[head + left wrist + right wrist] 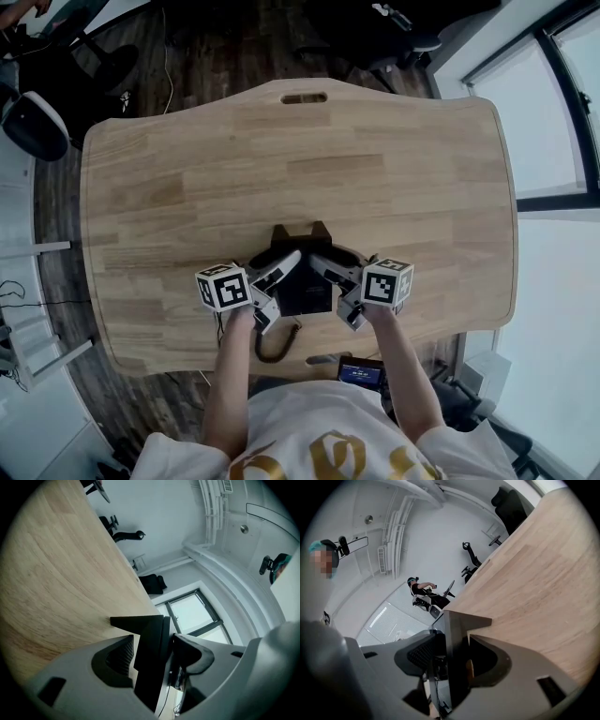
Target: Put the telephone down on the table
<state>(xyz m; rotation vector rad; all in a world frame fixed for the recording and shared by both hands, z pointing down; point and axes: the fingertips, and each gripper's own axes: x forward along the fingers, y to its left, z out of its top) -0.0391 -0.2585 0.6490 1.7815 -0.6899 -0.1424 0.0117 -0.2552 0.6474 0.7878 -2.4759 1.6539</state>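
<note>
Well, our 2 claws flank the black telephone (302, 286) near the front edge of a pale wooden bench (375, 178), with windows (553, 122) on the right.
The left claw (278, 286) brackets it with a sliver of gap at 1 pad, while the right claw (336, 291) clamps it. Open wood runs to the far edge, an office chair (33, 124) stands off the left corner, and the coiled cord (277, 345) lies at the near edge.

light: soft, even daylight, brightest from the windows (548, 122) at the head view's right | glare: panes blown out white | shadows: faint on the table (281, 169), floor (234, 47) dim | distortion: heavy fisheye, table rim bowed, black corners in both gripper views | focus: near jaws soft, background sharper
</note>
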